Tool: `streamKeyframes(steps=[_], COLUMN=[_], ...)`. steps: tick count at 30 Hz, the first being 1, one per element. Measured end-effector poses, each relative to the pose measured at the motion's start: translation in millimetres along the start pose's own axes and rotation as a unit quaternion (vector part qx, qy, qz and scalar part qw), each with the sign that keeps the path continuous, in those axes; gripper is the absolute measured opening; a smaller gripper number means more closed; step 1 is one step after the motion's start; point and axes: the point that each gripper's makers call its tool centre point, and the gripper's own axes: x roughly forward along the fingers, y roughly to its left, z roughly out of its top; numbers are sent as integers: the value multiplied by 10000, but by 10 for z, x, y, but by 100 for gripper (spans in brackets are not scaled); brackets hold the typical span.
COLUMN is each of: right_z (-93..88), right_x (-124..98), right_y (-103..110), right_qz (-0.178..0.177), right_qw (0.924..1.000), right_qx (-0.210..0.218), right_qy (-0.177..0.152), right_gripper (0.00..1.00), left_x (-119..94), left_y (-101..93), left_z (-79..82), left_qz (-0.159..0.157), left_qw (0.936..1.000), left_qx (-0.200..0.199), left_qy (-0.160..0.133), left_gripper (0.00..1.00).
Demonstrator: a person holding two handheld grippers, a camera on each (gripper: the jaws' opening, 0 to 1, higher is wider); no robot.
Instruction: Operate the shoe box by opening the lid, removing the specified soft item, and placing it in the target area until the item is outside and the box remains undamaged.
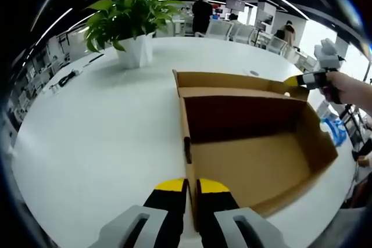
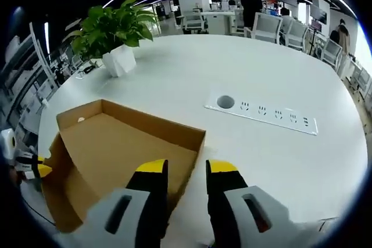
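Observation:
An open brown cardboard shoe box point(image 1: 256, 161) lies on the round white table point(image 1: 104, 126). What shows of its inside is bare cardboard. My left gripper point(image 1: 192, 185) is shut on the box's near side wall, with one yellow-tipped jaw on each side of it. My right gripper point(image 1: 293, 81), held by a hand, sits at the box's far right corner. In the right gripper view, my right gripper point(image 2: 187, 169) stands open, its jaws astride the box point(image 2: 116, 149) wall near a corner. The left gripper point(image 2: 40, 171) shows at the box's far left edge.
A potted green plant point(image 1: 131, 27) in a white pot stands at the back of the table. A socket strip point(image 2: 261, 111) with a round hole is set into the tabletop right of the box. Office chairs point(image 2: 264, 26) and people stand beyond the table. A blue object point(image 1: 334, 127) lies off the table's right edge.

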Motion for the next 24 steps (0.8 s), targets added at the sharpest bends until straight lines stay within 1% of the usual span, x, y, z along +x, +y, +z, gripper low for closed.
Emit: streamKeyframes(steps=[2,4,8,10,14,20,21,24], right_z=[-49,-68,-81,-81,-93,-90,-90,-76], right_x=[-12,41,93,154,127,158,148,137], right_y=[0,-10,-3,-29,-36,-71,-83,-72], right_qz=[-1,8,-11,-35,-121,-221,-278,-300], right_qw=[9999,9998,9996,9993,9990,9986,9984,9986], right_qx=[15,48,37,28,32,7,14,26], right_qy=[113,170,286,359,419,489,486,445], right_gripper=[17,17,14,13,10,5,3,2], left_x=[1,-2,1,2,-1,0,13,18], left_y=[0,-8,-18,-20,-22,-20,-9,-6], left_z=[-2,-4,0,1,1,-3,-3,1], left_qz=[4,0,-11,-13,-15,-6,-6,1], left_qw=[10000,10000,10000,10000,10000,10000,10000,10000], left_qx=[-1,-14,-12,-14,-22,-25,-25,-32], left_qy=[-6,-10,-9,-12,-12,-14,-10,-6], left_gripper=[6,6,6,6,6,6,6,6])
